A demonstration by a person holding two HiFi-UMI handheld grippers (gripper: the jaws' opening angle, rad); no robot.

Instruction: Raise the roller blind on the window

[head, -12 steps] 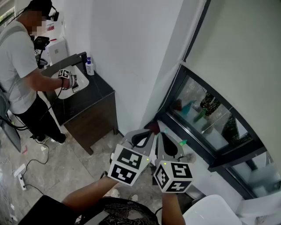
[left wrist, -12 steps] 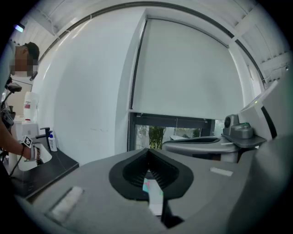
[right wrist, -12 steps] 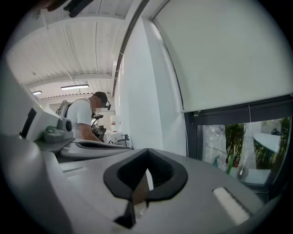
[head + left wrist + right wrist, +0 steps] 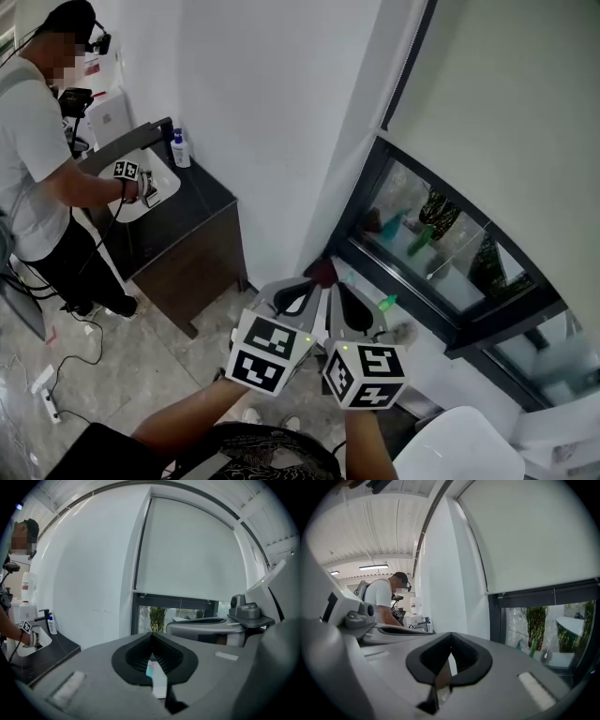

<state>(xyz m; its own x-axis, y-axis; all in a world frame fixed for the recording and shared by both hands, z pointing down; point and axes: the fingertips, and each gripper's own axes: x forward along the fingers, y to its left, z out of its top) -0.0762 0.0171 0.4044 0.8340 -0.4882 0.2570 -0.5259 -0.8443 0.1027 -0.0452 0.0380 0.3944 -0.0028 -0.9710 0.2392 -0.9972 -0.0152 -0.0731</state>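
Note:
The pale roller blind [image 4: 506, 84] hangs low over the dark-framed window [image 4: 441, 248], leaving only a bottom strip of glass bare. My left gripper [image 4: 315, 281] and right gripper [image 4: 337, 283] are held side by side, short of the window's lower left corner. Both are shut with nothing between their jaws, and neither touches the blind. In the left gripper view the left gripper [image 4: 151, 637] faces the blind [image 4: 192, 550] and the bare glass strip [image 4: 159, 618]. The right gripper [image 4: 451, 637] sees the blind [image 4: 534, 531] up to its right.
A white wall [image 4: 272, 122] runs left of the window. Another person [image 4: 37, 159] works at a sink on a dark cabinet [image 4: 187, 248] at the left. Bottles [image 4: 405, 227] and plants show behind the glass. A white rounded object [image 4: 459, 450] sits at the bottom right.
Both grippers stay shut and side by side, drifting slightly left in the head view. The person at the sink has shifted a little.

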